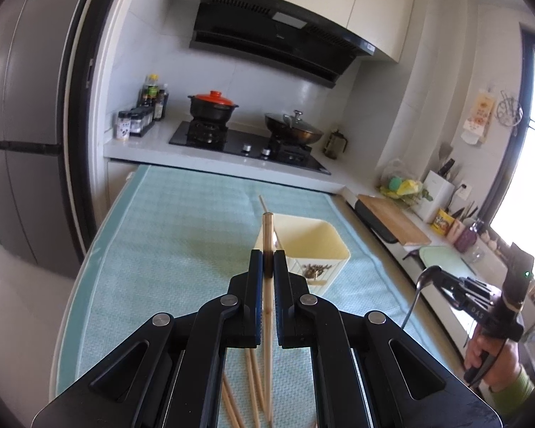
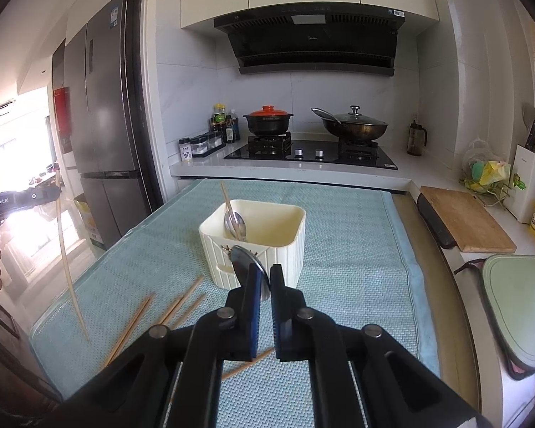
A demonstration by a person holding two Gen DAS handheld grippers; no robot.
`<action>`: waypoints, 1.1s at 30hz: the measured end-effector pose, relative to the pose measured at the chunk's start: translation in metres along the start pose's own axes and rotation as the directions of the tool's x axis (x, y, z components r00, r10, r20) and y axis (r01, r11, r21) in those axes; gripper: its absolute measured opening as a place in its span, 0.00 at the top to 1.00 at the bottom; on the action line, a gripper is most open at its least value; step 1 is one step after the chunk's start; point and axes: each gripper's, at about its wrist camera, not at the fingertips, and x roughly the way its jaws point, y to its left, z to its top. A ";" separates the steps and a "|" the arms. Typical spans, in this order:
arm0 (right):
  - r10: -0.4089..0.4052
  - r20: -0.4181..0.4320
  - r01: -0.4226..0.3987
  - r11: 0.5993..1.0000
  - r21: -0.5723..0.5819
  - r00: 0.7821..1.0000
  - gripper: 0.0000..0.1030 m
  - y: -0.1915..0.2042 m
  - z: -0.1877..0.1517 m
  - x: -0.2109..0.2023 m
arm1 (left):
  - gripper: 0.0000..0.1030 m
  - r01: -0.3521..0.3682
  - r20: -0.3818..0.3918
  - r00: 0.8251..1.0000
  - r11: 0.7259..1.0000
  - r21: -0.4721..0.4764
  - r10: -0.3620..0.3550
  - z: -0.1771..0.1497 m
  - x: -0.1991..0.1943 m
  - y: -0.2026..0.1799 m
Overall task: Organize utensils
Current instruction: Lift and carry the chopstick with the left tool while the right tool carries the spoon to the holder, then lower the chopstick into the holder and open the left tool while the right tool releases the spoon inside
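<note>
A teal mat [image 2: 339,267] covers the table; a cream bin [image 2: 264,235] stands mid-mat, seemingly holding a spoon and chopstick. Loose chopsticks [image 2: 132,328] lie near its front-left corner. The left gripper [image 1: 266,267] pinches a chopstick [image 1: 266,235]; the right gripper [image 2: 265,281] pinches a spoon [image 2: 248,260].

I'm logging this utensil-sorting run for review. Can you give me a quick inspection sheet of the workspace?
Surface: teal mat covers the table.
Job's things: cream bin already holds a spoon and a chopstick; loose chopsticks lie on the mat.
Clutter: nothing seen on the mat.
Grippers: left gripper shut on a chopstick; right gripper shut on a metal spoon.
Cables: nothing seen.
Surroundings: stove, fridge, cutting board.
</note>
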 end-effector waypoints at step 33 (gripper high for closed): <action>-0.060 -0.024 0.056 0.988 -0.147 0.998 0.95 -0.011 0.090 0.214 | 0.97 -0.137 0.045 0.990 0.991 0.010 0.136 0.092 0.228 -0.056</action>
